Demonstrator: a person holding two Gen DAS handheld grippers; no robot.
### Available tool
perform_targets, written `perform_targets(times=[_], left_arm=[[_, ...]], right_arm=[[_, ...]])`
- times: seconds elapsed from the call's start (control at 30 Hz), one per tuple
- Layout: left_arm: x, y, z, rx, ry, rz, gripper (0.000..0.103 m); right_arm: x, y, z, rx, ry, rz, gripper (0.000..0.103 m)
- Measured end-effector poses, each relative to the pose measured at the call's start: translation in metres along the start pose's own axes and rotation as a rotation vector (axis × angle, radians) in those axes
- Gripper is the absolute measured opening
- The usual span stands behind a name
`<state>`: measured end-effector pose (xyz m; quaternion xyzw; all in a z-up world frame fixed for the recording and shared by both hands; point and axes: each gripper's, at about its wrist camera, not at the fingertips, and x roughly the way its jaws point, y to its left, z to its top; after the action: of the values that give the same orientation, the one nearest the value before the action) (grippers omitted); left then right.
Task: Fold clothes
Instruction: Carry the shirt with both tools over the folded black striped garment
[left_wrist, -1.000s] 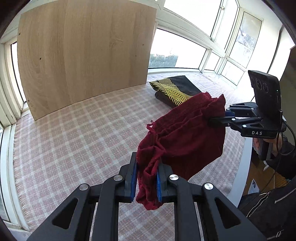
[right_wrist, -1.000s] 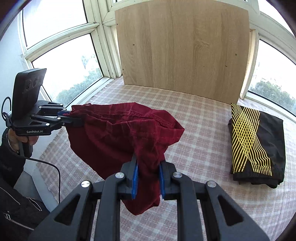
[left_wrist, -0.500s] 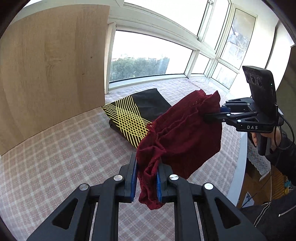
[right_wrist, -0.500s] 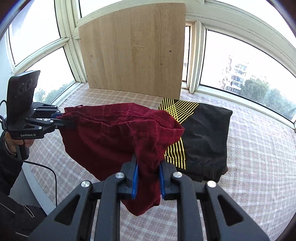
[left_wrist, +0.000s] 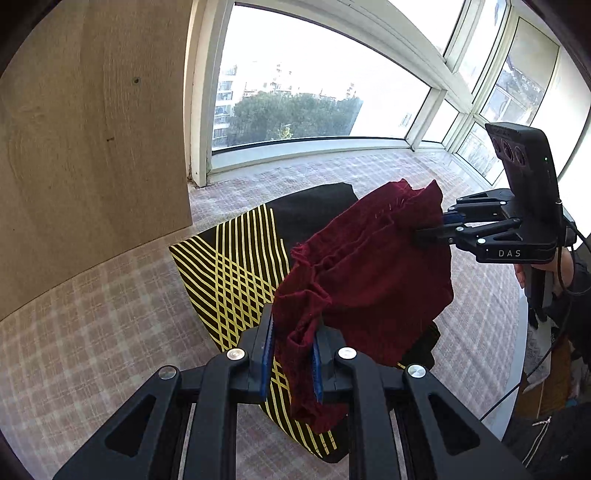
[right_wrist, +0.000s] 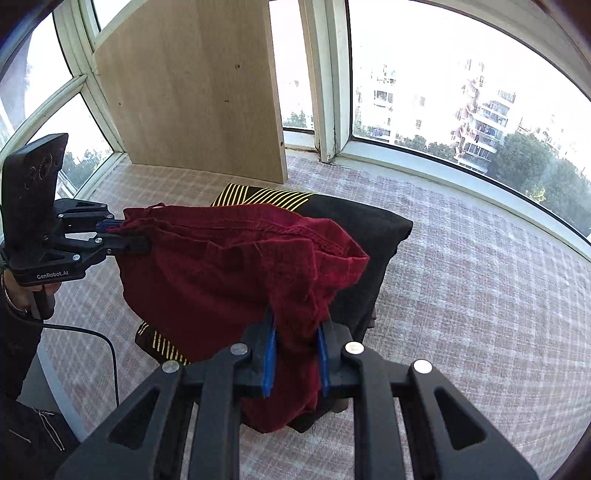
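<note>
A dark red garment (left_wrist: 369, 280) hangs in the air between the 2 grippers, bunched and sagging in the middle. In the left wrist view, the left gripper (left_wrist: 291, 354) sits at the bottom centre of the frame, its blue pads clamped together on a gathered corner of the red cloth, a tail of which droops below the fingers. The right gripper (left_wrist: 430, 229) reaches in from the right edge of that frame, pinched shut on the opposite upper corner of the garment; part of a hand (left_wrist: 554, 266) shows under it.

In the right wrist view the roles swap: the right gripper (right_wrist: 295, 358) is at the bottom centre, closed on a fold of the dark red garment (right_wrist: 229, 273), and the left gripper (right_wrist: 127, 238) comes in from the left edge, clamped on the far corner.

Under the hanging cloth lies a folded black garment with yellow stripes (left_wrist: 236, 273), flat on the worktop (left_wrist: 92, 325), which is covered in a pale pink checked cloth. The red garment overlaps it in both frames; whether they touch cannot be told. A light wooden board (right_wrist: 192, 96) stands upright at the back of the worktop, against the windows (right_wrist: 461, 92).
</note>
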<state>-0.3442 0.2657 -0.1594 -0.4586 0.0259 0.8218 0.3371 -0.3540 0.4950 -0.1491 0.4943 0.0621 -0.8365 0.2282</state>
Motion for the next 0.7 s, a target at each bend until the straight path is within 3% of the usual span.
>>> perform_targets(times=[0.1, 0.17, 0.2, 0.3, 0.4, 0.47, 0.63, 0.7], left_arm=[[0.036, 0.021, 0.005, -0.059, 0.056, -0.018, 0.016], [0.051, 0.029, 0.003, -0.084, 0.081, -0.018, 0.017], [0.058, 0.033, 0.002, -0.096, 0.093, -0.018, 0.018], [0.053, 0.035, 0.001, -0.09, 0.069, -0.036, 0.022], [0.045, 0.042, 0.005, -0.111, 0.058, -0.041, 0.024], [0.036, 0.043, 0.007, -0.098, 0.045, 0.005, 0.026], [0.002, 0.036, 0.009, -0.082, -0.022, 0.116, 0.022], [-0.001, 0.02, 0.014, -0.037, -0.032, 0.105, 0.023]], right_arm=[[0.036, -0.017, 0.007, 0.007, 0.057, -0.007, 0.022], [0.052, -0.034, 0.004, 0.076, 0.088, 0.04, 0.034], [0.059, -0.044, 0.003, 0.114, 0.103, 0.067, 0.034], [0.042, -0.068, -0.003, 0.217, 0.033, 0.154, 0.036], [0.015, -0.085, -0.007, 0.254, -0.032, 0.091, 0.038], [-0.002, -0.086, -0.007, 0.263, -0.074, 0.039, 0.038], [-0.013, -0.026, -0.003, 0.062, -0.099, -0.068, 0.037], [-0.005, -0.004, 0.001, -0.009, -0.088, -0.083, 0.037]])
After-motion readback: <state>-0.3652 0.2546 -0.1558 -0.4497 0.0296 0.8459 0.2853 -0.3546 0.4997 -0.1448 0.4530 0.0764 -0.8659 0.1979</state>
